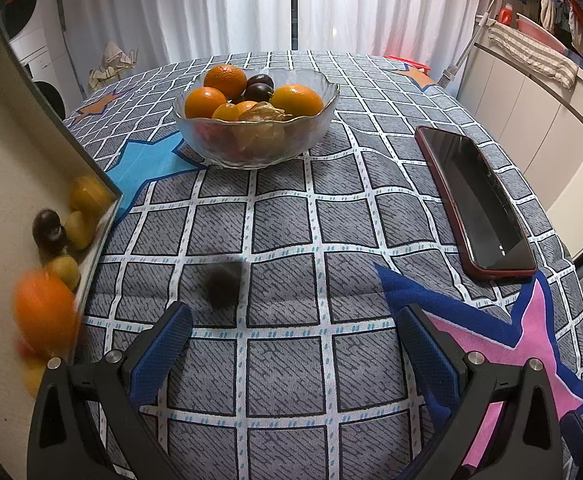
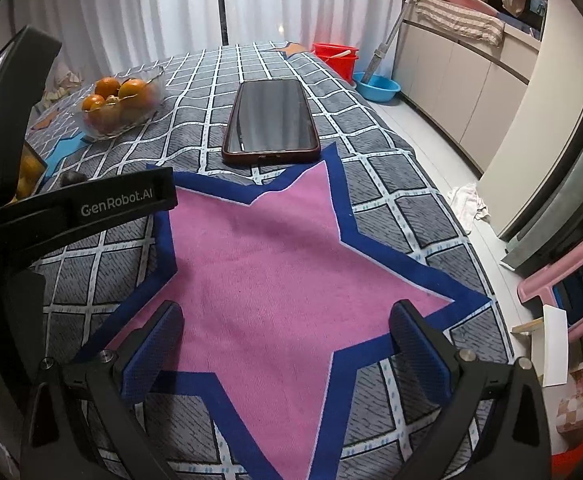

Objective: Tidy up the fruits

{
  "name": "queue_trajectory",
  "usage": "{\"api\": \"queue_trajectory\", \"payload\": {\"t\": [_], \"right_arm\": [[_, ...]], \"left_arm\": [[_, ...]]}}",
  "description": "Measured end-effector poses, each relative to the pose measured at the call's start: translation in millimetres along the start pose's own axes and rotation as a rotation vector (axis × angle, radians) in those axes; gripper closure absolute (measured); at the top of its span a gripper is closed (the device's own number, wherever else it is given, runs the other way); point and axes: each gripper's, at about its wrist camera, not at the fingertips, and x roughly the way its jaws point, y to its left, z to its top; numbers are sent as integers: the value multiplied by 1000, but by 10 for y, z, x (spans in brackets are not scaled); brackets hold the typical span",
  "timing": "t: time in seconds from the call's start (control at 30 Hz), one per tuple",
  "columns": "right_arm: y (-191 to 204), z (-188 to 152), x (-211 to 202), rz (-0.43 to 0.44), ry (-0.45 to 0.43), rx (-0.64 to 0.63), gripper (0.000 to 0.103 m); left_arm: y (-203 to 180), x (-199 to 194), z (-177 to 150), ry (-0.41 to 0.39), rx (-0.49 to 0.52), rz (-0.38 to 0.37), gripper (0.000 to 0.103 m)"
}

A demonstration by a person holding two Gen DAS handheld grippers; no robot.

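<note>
A glass bowl [image 1: 256,148] at the far middle of the table holds oranges, dark plums and a husked physalis; it also shows in the right wrist view [image 2: 103,130]. A dark plum [image 1: 224,284], blurred, lies on the checked cloth just ahead of my left gripper [image 1: 295,314], which is open and empty. At the left, a white box [image 1: 99,232] holds a blurred orange [image 1: 45,316], a dark plum [image 1: 48,230] and yellow fruits. My right gripper [image 2: 286,312] is open and empty above the pink star [image 2: 275,248]. The left gripper's black body [image 2: 91,208] crosses the right wrist view.
A phone in a dark red case [image 1: 475,200] lies right of the bowl, also seen at the far middle [image 2: 271,120]. Off the table's right edge are a red bucket [image 2: 335,56], a blue basin [image 2: 377,86] and a pink stool [image 2: 567,292].
</note>
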Motion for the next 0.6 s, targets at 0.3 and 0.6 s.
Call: {"api": "queue_trajectory", "payload": {"t": [0.3, 0.6], "right_arm": [[0, 0, -1, 0, 0, 0, 0], [0, -1, 1, 0, 0, 0, 0]], "left_arm": [[21, 14, -7, 1, -2, -1, 0], [9, 11, -4, 1, -2, 0, 0]]}}
